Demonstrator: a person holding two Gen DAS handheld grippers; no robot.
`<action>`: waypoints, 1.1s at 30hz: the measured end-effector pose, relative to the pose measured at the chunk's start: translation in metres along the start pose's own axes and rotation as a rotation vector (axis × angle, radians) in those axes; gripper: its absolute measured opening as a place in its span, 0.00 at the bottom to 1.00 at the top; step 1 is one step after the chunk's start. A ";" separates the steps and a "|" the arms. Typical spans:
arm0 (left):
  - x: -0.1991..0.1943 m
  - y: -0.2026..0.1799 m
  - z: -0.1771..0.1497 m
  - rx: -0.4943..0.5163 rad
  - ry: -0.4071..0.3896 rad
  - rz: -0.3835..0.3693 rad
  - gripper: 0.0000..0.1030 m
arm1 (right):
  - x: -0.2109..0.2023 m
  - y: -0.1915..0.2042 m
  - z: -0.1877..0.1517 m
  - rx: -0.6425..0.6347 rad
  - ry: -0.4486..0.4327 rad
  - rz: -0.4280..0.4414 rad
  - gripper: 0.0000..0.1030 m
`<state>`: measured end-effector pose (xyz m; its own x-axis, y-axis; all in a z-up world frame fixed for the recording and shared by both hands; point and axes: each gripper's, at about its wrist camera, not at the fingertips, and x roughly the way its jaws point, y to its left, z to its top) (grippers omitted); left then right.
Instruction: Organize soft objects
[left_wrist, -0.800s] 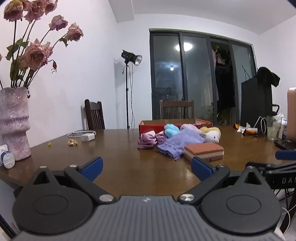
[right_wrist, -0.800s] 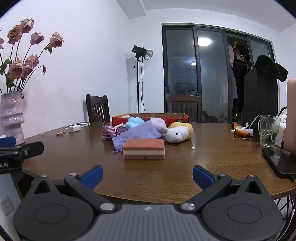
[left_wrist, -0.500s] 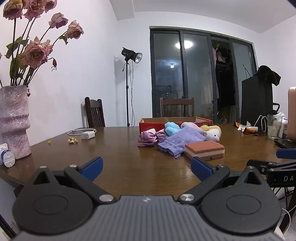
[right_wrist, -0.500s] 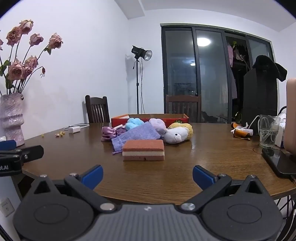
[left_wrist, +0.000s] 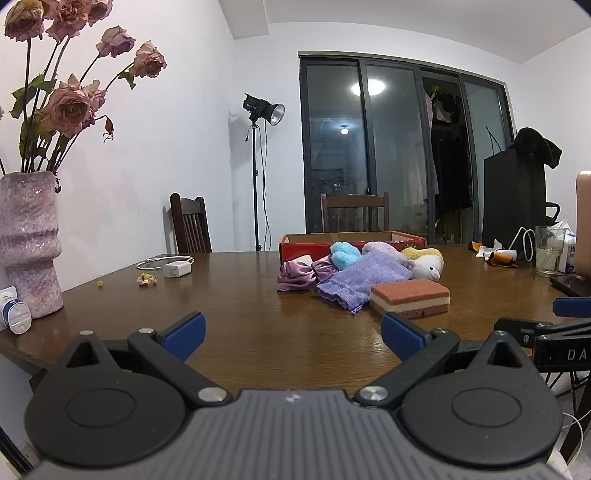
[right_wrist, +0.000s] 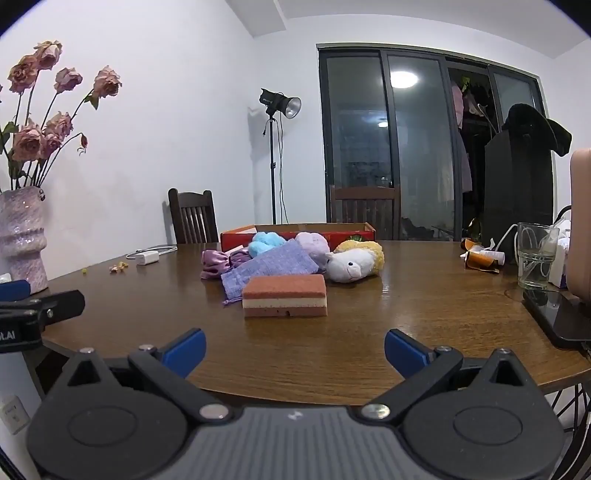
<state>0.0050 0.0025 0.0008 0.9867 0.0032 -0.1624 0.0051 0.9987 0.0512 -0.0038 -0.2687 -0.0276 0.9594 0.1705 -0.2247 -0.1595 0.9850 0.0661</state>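
A pile of soft things lies mid-table before a red cardboard box (left_wrist: 351, 242) (right_wrist: 295, 232): a brown-and-cream sponge (left_wrist: 410, 297) (right_wrist: 285, 295), a purple knitted cloth (left_wrist: 364, 278) (right_wrist: 267, 267), a satin scrunchie (left_wrist: 295, 275) (right_wrist: 218, 262), a blue plush (left_wrist: 343, 253) (right_wrist: 266, 242), a lilac plush (right_wrist: 314, 244) and a white-and-yellow sheep toy (left_wrist: 424, 264) (right_wrist: 354, 264). My left gripper (left_wrist: 291, 332) hovers open at the table's near edge, nothing between its fingers. My right gripper (right_wrist: 293, 349) is open too, short of the sponge.
A pink vase (left_wrist: 27, 240) with dried roses stands at the left edge. A white charger (left_wrist: 177, 268) and crumbs (left_wrist: 147, 280) lie left of the pile. A glass (right_wrist: 533, 260), a phone (right_wrist: 557, 314) and wrappers (right_wrist: 480, 256) sit right. Chairs (right_wrist: 192, 216) line the far side.
Both views have shifted only slightly; the grippers stay open and the soft objects have not moved.
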 end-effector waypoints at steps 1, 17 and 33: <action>0.000 0.000 0.000 -0.001 0.001 -0.001 1.00 | 0.000 0.000 0.000 -0.001 0.001 0.000 1.00; 0.000 -0.001 -0.001 -0.002 0.007 0.001 1.00 | 0.000 0.001 0.000 -0.005 0.001 0.002 1.00; 0.002 0.001 -0.001 -0.004 0.018 -0.003 1.00 | 0.000 0.000 0.000 -0.002 0.005 0.003 1.00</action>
<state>0.0068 0.0030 -0.0004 0.9837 0.0011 -0.1800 0.0075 0.9989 0.0471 -0.0042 -0.2690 -0.0275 0.9577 0.1740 -0.2291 -0.1632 0.9844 0.0652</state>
